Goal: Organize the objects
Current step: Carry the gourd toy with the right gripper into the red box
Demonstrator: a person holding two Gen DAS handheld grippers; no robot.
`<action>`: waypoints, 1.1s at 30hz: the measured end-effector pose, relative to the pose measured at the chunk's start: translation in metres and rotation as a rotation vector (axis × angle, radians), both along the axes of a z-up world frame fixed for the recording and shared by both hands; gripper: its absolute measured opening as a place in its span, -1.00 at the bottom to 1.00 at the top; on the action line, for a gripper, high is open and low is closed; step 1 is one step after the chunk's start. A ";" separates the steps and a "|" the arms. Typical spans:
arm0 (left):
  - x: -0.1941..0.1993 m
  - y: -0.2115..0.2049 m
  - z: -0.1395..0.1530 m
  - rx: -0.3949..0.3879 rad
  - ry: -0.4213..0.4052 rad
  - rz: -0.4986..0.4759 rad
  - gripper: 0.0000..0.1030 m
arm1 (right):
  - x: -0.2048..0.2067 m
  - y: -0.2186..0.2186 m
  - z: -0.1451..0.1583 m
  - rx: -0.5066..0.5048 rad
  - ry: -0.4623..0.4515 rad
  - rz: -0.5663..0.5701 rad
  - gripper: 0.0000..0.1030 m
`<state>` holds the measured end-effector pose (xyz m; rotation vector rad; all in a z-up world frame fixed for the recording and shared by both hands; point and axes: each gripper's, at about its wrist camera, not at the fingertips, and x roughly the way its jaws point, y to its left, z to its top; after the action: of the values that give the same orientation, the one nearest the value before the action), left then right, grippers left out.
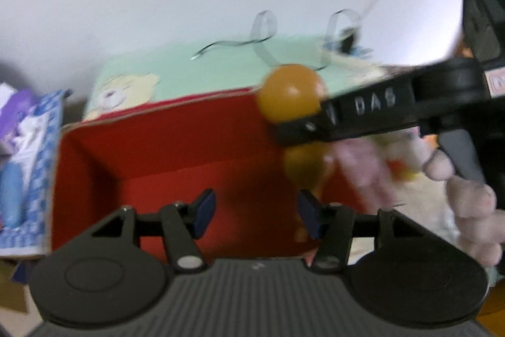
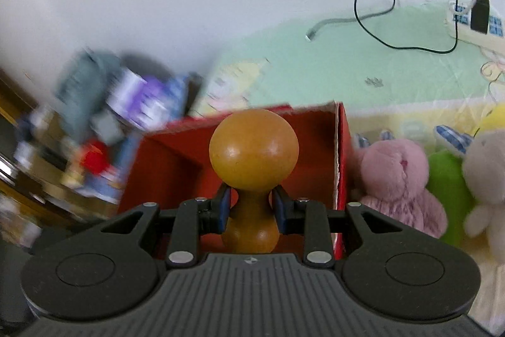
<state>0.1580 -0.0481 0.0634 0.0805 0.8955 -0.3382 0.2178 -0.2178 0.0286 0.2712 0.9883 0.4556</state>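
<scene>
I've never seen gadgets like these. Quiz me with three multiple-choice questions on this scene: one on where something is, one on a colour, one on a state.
1. Where is the pink plush toy relative to the red box, in the right wrist view?
A. Inside it
B. To its right, outside
C. On top of its rim

2. What colour is the inside of the box?
A. Red
B. Blue
C. White

3. What is the right hand-held gripper doing?
A. Standing open with nothing in it
B. Clamped on the orange wooden knob toy
C. Clamped on a cable

Answers:
1 B: the plush toy lies on the mat beyond the box's right wall.
2 A: its walls and floor show red in both views.
3 B: the blue pads press the toy's narrow neck from both sides.
</scene>
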 end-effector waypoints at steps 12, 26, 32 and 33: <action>0.043 0.032 -0.050 0.149 0.122 0.078 0.14 | 0.022 0.061 -0.028 -0.370 -0.001 0.074 -0.41; 0.072 0.047 -0.072 0.225 0.162 0.172 0.15 | 0.028 0.085 -0.062 -0.506 0.055 0.089 -0.42; 0.075 0.047 -0.072 0.219 0.169 0.174 0.16 | 0.033 0.085 -0.062 -0.521 0.084 0.091 -0.42; 0.075 0.047 -0.071 0.219 0.168 0.174 0.16 | 0.033 0.086 -0.062 -0.526 0.085 0.092 -0.42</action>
<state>0.2329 -0.0014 -0.0079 0.1768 1.0968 -0.0837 0.2509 -0.1317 -0.0335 -0.2311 1.1690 0.2543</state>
